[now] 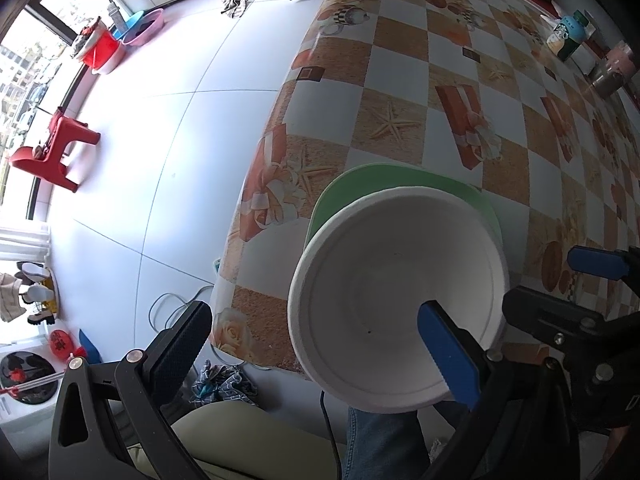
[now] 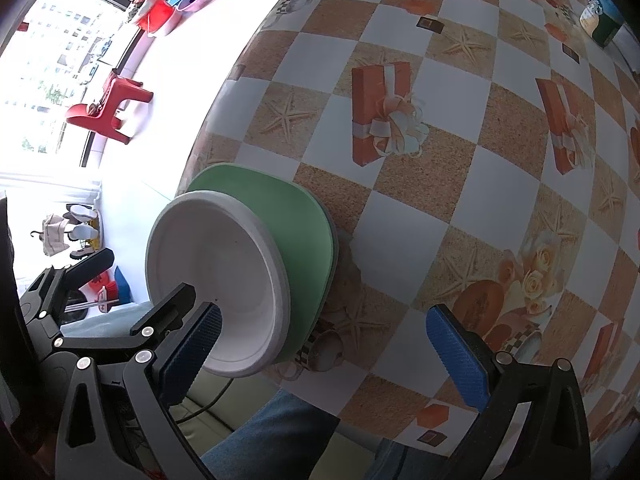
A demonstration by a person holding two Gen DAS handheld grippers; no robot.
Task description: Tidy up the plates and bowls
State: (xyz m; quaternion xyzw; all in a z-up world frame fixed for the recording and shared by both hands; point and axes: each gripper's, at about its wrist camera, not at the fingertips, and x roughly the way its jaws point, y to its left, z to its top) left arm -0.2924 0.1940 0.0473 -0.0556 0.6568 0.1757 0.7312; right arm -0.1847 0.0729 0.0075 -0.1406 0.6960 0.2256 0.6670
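A white bowl [image 1: 396,300] sits on a green plate [image 1: 404,184] at the near edge of the tabletop [image 1: 400,80], which is covered in a checked cloth printed with starfish and gift boxes. The bowl overhangs the plate's near side, and both reach close to the tabletop's edge, above the person's denim-clad leg [image 2: 276,432].

The left gripper [image 1: 320,340] is spread wide and holds nothing; its right finger [image 1: 448,352] lies over the bowl's hollow, while the other finger hangs beyond the edge, over the floor. The right gripper [image 2: 324,344] is also wide open and empty, with one finger at the bowl's near rim and the other over bare cloth.

The bowl looks matte, thin-walled and light, perhaps moulded pulp or foam, so it would likely dent under a hard squeeze and slide easily. Its rolled rim is probably the best place to pinch. The plate looks stiff, smooth plastic, lying flat, so its overhanging edge seems the only purchase.
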